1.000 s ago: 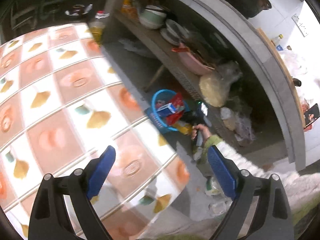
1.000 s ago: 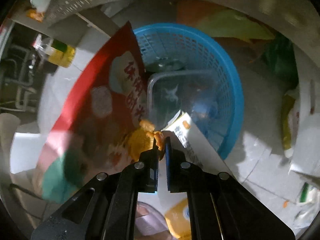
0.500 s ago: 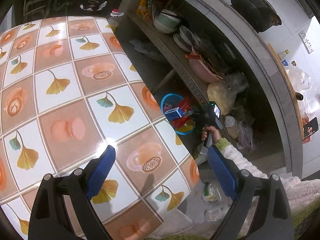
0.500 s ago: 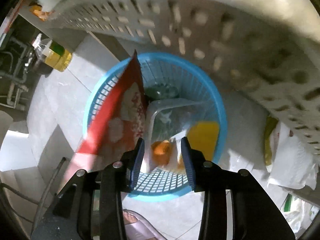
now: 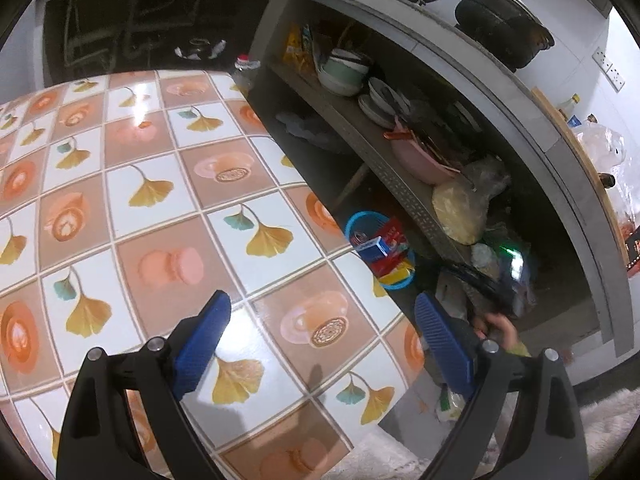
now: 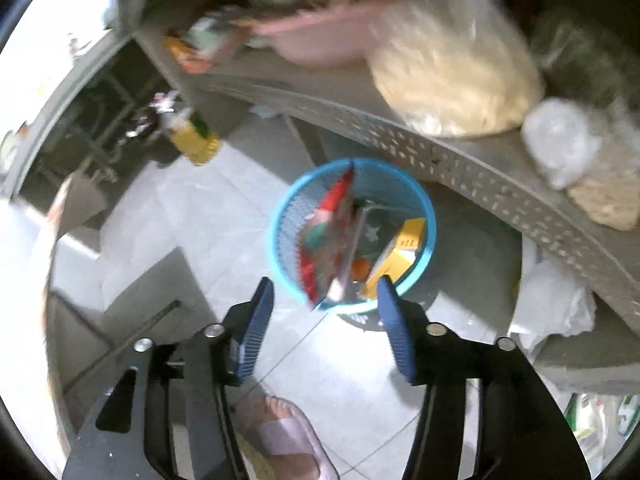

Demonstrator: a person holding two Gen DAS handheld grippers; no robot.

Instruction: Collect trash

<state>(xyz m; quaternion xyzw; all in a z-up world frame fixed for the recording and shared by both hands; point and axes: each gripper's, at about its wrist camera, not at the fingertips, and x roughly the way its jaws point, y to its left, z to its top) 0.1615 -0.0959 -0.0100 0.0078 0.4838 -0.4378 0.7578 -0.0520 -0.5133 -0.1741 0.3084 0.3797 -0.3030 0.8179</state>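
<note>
The right gripper (image 6: 325, 316) has just been opening, nothing between its jaws; the left gripper (image 5: 322, 344) stands spread. Centre frame, the round blue plastic basket (image 6: 424, 204) holds light, crinkly wrappers, best pinched by an edge.

Home kitchen: shelved bowls (image 5: 345, 72), blackened pot (image 5: 502, 26).

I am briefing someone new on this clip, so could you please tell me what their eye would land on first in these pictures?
The round blue plastic basket on the grey tiled floor draws the eye first, stuffed with a red snack wrapper and a yellow carton, just beyond the open, empty right gripper. In the left wrist view, the glossy tablecloth with ginkgo leaves and coffee cups fills the picture under the open left gripper.
</note>
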